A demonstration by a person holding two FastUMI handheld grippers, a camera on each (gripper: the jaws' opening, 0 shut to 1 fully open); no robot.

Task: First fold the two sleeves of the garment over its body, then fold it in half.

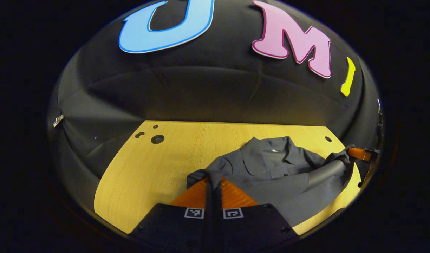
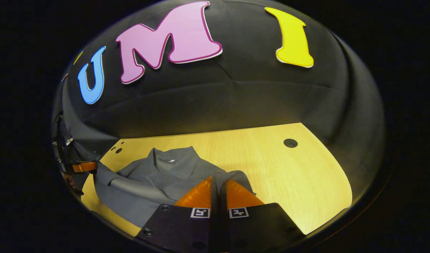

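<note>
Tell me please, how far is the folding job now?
Done: nothing finished yet; the shirt lies collar-up on the table, still bunched. In hand: the left gripper and the right gripper each pinch a side of the cloth, apparently the sleeves, and look closed on it. Left: lay both sleeves over the body, then fold it in half.

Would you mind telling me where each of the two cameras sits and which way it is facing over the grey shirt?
Left gripper view: rides on the left hand-held gripper, looking along its two fingers across the wooden table toward the booth wall; the fingers pinch the grey shirt at its near left edge.
Right gripper view: rides on the right hand-held gripper, facing the same wall, its fingers closed on the shirt's near right edge.
Shared: both see the shirt, collar away from the cameras, the table, and the other gripper at the picture's edge.
</note>
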